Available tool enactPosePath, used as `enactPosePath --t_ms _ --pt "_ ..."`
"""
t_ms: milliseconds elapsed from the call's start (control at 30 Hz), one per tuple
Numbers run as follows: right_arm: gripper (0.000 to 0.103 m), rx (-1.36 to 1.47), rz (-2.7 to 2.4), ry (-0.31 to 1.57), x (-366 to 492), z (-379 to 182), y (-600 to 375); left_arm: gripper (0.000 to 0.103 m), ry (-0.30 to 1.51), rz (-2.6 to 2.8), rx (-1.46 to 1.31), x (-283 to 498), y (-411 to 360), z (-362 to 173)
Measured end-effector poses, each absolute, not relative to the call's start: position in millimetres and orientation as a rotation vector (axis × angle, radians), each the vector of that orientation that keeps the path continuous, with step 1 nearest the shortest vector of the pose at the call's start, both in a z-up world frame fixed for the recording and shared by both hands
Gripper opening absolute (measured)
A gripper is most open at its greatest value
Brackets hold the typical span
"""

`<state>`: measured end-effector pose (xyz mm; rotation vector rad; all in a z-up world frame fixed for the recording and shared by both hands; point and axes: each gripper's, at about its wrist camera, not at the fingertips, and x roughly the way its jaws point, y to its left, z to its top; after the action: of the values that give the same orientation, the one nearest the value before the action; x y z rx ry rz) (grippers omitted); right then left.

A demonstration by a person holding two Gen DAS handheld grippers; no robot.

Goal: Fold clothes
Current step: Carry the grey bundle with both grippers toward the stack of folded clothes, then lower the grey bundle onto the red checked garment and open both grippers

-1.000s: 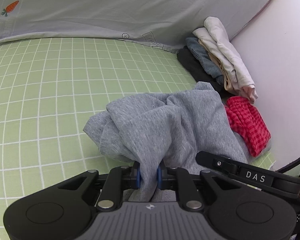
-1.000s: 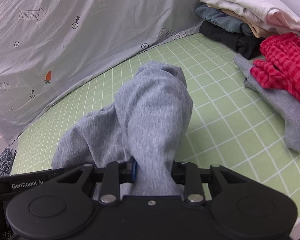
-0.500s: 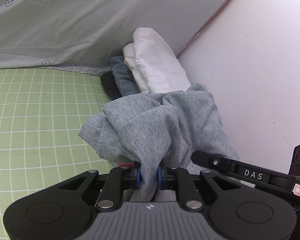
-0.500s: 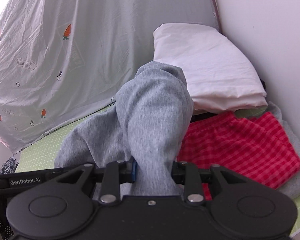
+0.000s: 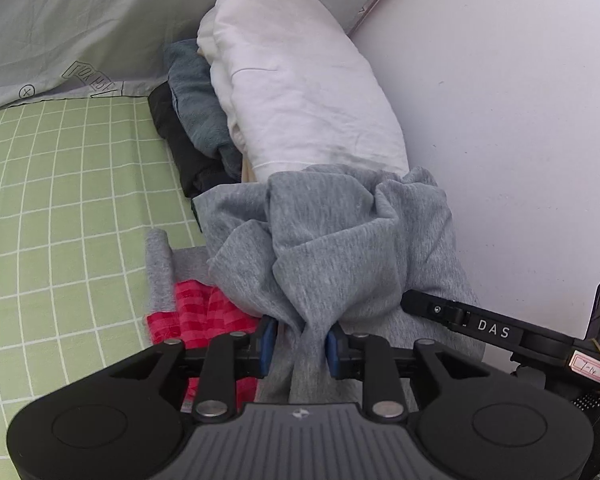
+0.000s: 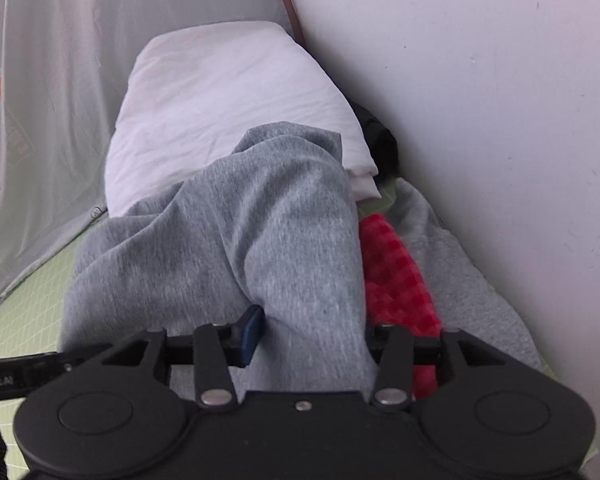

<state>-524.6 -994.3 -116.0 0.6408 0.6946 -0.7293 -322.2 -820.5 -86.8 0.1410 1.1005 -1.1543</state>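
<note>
We can't see the right pad of the right gripper [image 6: 306, 334]: the grey sweatshirt [image 6: 260, 248] bulges over it, so whether that pad touches cloth is lost to us. Ahead of the jaws, the sweatshirt covers the near end of the white folded garment [image 6: 220, 96]. Just right of the jaws, the red checked cloth [image 6: 396, 280] shows only as a strip, blurred. In the left wrist view, the dark folded clothes [image 5: 192, 128] beyond the left gripper [image 5: 300, 340] are tucked under the white one, their shape unreadable. The print on the grey sheet [image 5: 88, 78] is too warped to read.
</note>
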Motion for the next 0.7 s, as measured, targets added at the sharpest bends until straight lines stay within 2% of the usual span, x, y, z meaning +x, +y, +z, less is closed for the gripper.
enactPosePath --t_ms 67,200,233,300,333,433,533,633,700 --pt "0.065 0.59 -0.78 0.68 -522.7 -115.7 -990.9 0.044 1.071 -1.138 0.128 -315.2 -814.4 -81.5" --pt "0.067 0.419 -0.902 0.561 -519.3 -87.1 -969.7 0.054 0.998 -1.105 0.12 -306.5 -808.2 -71.2" --pt "0.064 0.385 -0.903 0.527 -516.7 -82.1 -967.3 0.055 0.991 -1.103 0.123 -304.2 -810.9 -72.1" --pt "0.049 0.366 -0.859 0.529 -506.3 -88.8 -972.2 0.056 0.996 -1.092 0.16 -302.8 -819.1 -80.1" --pt "0.045 0.375 -0.846 0.55 -499.0 -97.3 -975.8 0.057 0.998 -1.076 0.19 -302.7 -824.1 -86.5" --pt "0.044 0.426 -0.825 0.6 -481.5 -124.1 -988.6 0.058 1.023 -1.032 0.262 -299.3 -833.8 -108.7" --pt "0.048 0.413 -0.845 0.63 -470.2 -135.2 -993.7 0.058 1.032 -1.047 0.289 -295.8 -833.9 -116.7" --pt "0.054 0.403 -0.876 0.645 -461.8 -123.6 -985.6 0.058 0.965 -1.091 0.316 -299.5 -828.8 -104.8" --pt "0.075 0.414 -0.895 0.633 -465.2 -115.6 -977.3 0.065 0.891 -1.113 0.33 -305.5 -820.2 -91.4"
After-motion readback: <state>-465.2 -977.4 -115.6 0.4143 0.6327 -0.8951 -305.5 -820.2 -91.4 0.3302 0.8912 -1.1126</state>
